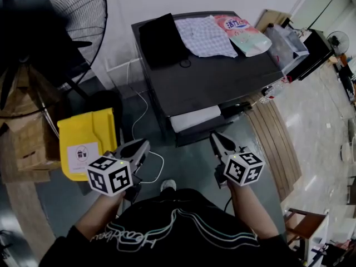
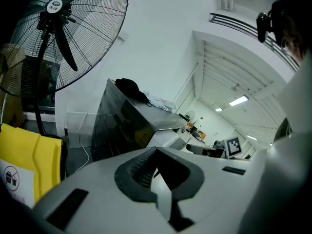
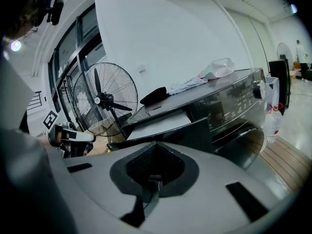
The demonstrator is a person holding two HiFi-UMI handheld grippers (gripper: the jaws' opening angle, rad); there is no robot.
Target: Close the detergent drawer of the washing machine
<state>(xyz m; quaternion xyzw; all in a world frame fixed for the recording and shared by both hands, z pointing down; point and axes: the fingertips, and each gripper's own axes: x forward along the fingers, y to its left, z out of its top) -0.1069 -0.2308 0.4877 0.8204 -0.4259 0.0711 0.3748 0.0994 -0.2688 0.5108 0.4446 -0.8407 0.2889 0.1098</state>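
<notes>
Left claw [image 1: 145, 144]: jaws pressing together, carrying nothing.
Right claw [image 1: 214, 137]: jaws pressing together, carrying nothing.
Drawer [image 1: 194, 118]: sticking out of washer [image 1: 222, 77], lying just ahead of right claw.

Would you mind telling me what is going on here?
A person stands facing the washing machine, a tool in each hand. Its detergent drawer is pulled out. The left tool and right tool are both shut and empty, held short of the drawer, the right one nearer. Neither appears to touch it.
</notes>
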